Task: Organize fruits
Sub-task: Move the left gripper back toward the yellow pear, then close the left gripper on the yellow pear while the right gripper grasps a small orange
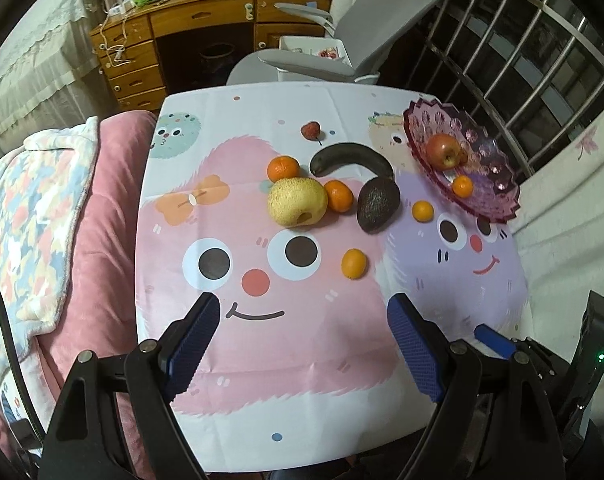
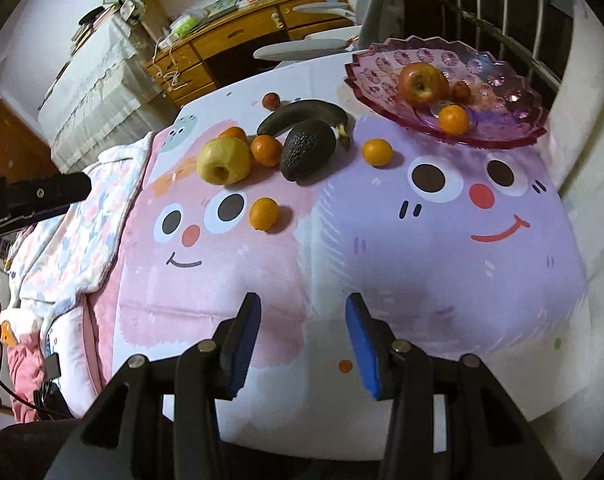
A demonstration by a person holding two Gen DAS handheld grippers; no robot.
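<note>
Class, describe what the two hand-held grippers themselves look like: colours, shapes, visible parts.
The left gripper and the right gripper each have black angular linkage arms with round silver pivot bolts, and two flat fingers faced with textured blue pads. No sleeves show.

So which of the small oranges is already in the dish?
The small orange lying in the purple glass dish, in front of the red apple. The other four sit on the tablecloth.

Wooden desk (image 1: 206, 36) with drawers against far wall, clutter on top. Grey chair (image 1: 366, 20) beside it. Barred window (image 1: 534, 40) at right, dark outside. Pink bedding (image 1: 102, 216) left of table (image 1: 262, 420).
</note>
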